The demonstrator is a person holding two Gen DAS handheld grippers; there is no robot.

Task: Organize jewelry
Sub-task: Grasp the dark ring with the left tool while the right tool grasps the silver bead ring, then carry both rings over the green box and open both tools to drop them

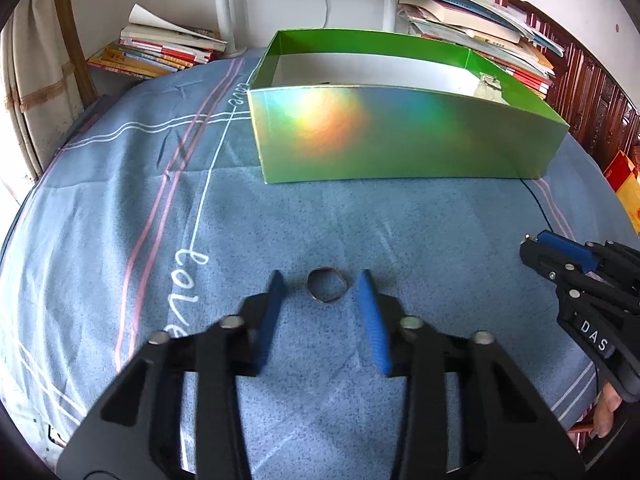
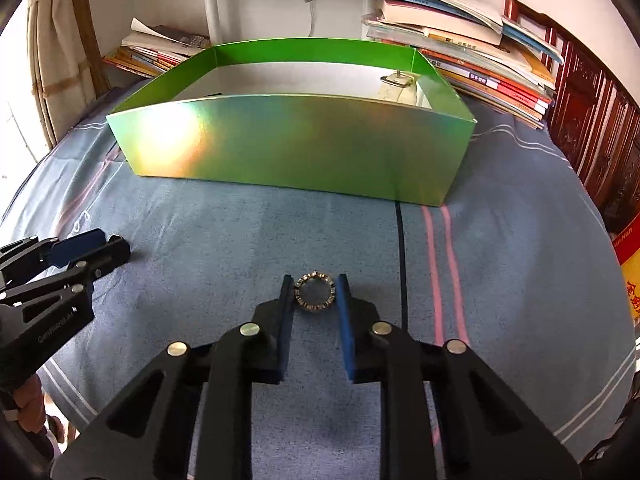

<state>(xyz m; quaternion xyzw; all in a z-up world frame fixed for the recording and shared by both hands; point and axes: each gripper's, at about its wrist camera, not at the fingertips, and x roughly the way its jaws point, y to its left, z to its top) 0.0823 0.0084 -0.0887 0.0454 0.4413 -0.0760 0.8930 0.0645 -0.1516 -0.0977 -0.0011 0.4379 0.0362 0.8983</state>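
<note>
A plain metal ring (image 1: 326, 289) lies on the blue sheet between the blue fingertips of my left gripper (image 1: 322, 289), which is open with gaps on both sides of the ring. A studded ring (image 2: 314, 291) sits between the fingertips of my right gripper (image 2: 314, 293); the jaws are narrowed around it and both pads touch it. The green holographic box (image 1: 400, 136) stands beyond, open-topped, also in the right wrist view (image 2: 296, 144). A metal clasp-like piece (image 2: 398, 79) lies inside the box at its right end.
Stacks of books (image 1: 160, 50) and papers (image 2: 472, 40) line the far edge behind the box. A dark wooden headboard (image 2: 592, 128) is at right. The right gripper (image 1: 556, 256) shows in the left view; the left gripper (image 2: 86, 250) shows in the right view.
</note>
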